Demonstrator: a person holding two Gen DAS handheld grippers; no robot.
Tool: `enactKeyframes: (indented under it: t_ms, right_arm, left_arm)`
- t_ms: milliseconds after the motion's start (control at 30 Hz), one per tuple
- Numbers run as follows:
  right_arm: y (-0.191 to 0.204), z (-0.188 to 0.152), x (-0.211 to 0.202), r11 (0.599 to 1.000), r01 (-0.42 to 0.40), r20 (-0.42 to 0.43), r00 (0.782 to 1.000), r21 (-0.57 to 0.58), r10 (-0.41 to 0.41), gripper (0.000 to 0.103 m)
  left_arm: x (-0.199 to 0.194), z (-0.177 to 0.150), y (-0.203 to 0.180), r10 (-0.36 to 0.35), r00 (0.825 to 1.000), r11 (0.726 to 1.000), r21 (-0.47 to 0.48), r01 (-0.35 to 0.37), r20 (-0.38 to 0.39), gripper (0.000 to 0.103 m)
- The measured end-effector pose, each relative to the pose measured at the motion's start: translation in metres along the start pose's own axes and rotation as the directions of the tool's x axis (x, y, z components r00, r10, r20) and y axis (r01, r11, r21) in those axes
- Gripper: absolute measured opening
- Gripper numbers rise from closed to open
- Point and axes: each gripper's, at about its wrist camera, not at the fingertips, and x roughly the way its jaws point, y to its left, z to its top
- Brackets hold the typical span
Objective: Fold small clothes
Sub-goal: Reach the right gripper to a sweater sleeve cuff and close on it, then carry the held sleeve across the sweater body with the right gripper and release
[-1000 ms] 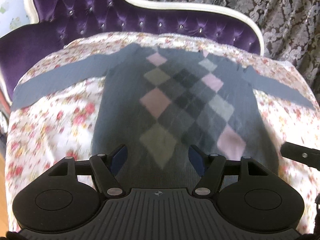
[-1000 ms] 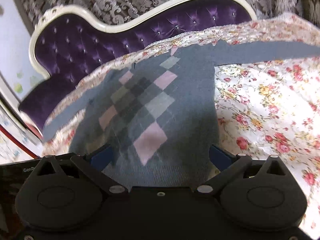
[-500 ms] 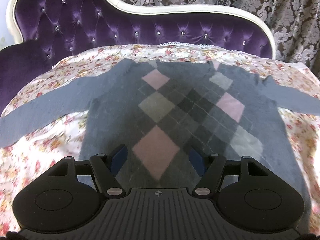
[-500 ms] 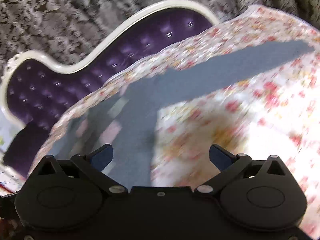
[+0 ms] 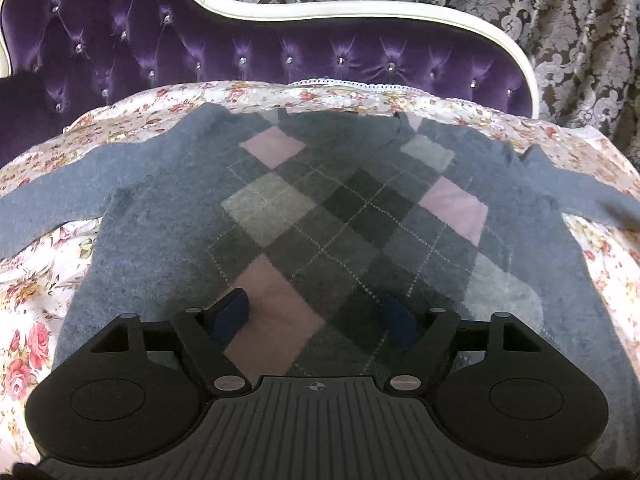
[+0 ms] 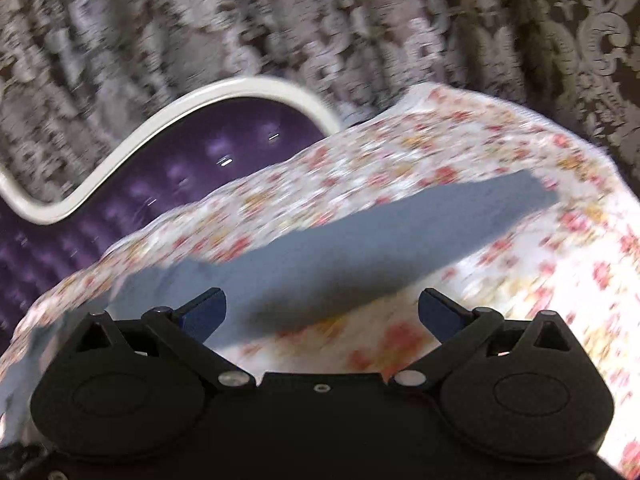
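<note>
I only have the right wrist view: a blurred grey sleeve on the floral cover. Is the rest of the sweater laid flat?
Observer: Yes, the sweater lies flat, argyle front up.
Operator: And the other sleeve?
Observer: The other sleeve is spread straight out on the cover.
Operator: Where is the left gripper?
Observer: The left gripper is over the near pink diamond, its fingers opening, with no fabric pinched between them.
</note>
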Motion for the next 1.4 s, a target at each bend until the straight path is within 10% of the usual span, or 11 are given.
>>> enactKeyframes:
  t_ms: [333,733,800,867,900,1100,1400]
  right_arm:
    - [-0.081,0.035,0.031,0.974,0.108,-0.032,0.994,0.199,-0.104,0.067]
    - [-0.125,0.045,0.052,0.919,0.098,0.003,0.994,0.382,-0.107,0.065]
    - [-0.126,0.048,0.058,0.914,0.112,0.0,0.993,0.389,-0.121,0.055]
    - [-0.127,0.051,0.066,0.914,0.128,-0.032,0.992,0.384,-0.125,0.014]
    - [-0.125,0.052,0.067,0.916,0.136,-0.036,0.991,0.377,-0.132,0.012]
    - [-0.081,0.079,0.044,0.961,0.12,0.022,0.991,0.248,-0.129,0.012]
    - [0.076,0.152,-0.018,0.985,-0.174,0.137,0.975,-0.003,0.173,0.012]
  left_arm:
    - [0.01,-0.004,0.0,0.04,0.999,0.999,-0.003,-0.04,-0.022,0.103]
    - [0.011,-0.006,0.0,0.043,0.999,0.999,0.0,-0.043,-0.015,0.103]
    - [0.011,-0.006,0.0,0.043,0.999,0.999,0.0,-0.043,-0.014,0.103]
    - [0.011,-0.006,0.0,0.043,0.999,0.999,0.0,-0.043,-0.014,0.103]
    - [0.011,-0.006,0.0,0.043,0.999,0.999,0.0,-0.043,-0.014,0.103]
    - [0.011,-0.006,0.0,0.041,0.999,0.999,-0.002,-0.041,-0.012,0.103]
    - [0.011,-0.007,0.001,0.039,0.999,0.999,-0.006,-0.039,-0.007,0.103]
